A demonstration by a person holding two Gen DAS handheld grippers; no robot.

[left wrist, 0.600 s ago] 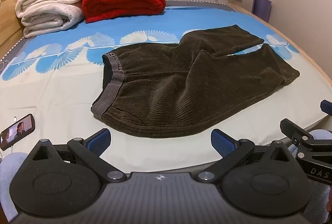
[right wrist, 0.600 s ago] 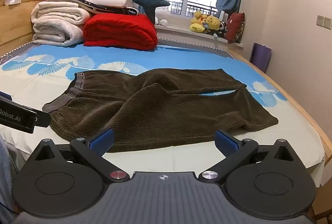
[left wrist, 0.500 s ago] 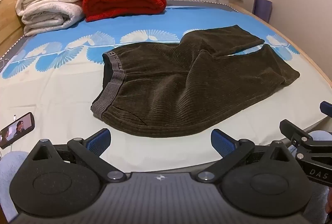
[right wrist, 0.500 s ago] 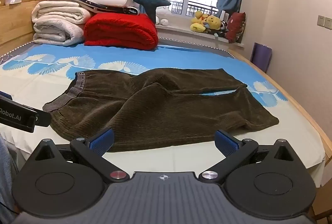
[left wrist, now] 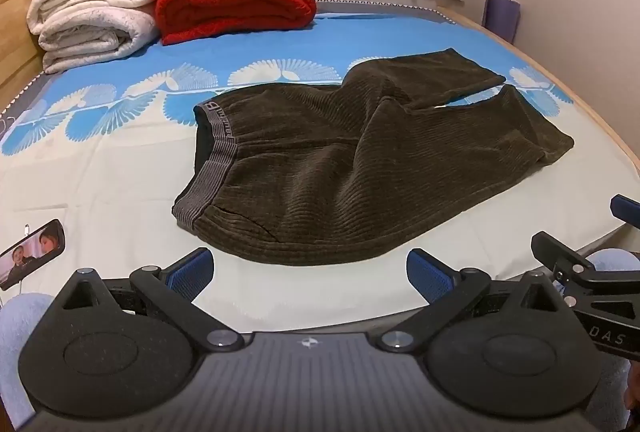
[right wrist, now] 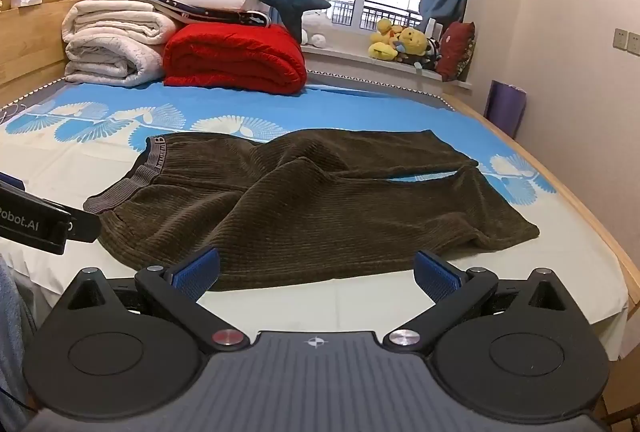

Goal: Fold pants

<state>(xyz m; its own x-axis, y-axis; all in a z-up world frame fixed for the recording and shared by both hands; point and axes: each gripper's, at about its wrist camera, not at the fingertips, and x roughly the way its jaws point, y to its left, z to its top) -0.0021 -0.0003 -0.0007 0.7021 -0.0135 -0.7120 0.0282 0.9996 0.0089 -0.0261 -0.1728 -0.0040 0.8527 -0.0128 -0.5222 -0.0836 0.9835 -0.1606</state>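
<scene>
corduroy pants (left wrist: 360,167), dark brown, lie spread mid-bed, waistband (left wrist: 212,159) left, legs splayed right. left gripper (left wrist: 310,272) and right gripper (right wrist: 316,270) hover off the near edge, fingers wide apart, holding nothing. folding not begun; likely next: reach in, pinch waistband and a leg hem.

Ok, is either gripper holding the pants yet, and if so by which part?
Nothing is held. The left gripper and right gripper are both open, short of the pants, which lie flat on the bed.
</scene>
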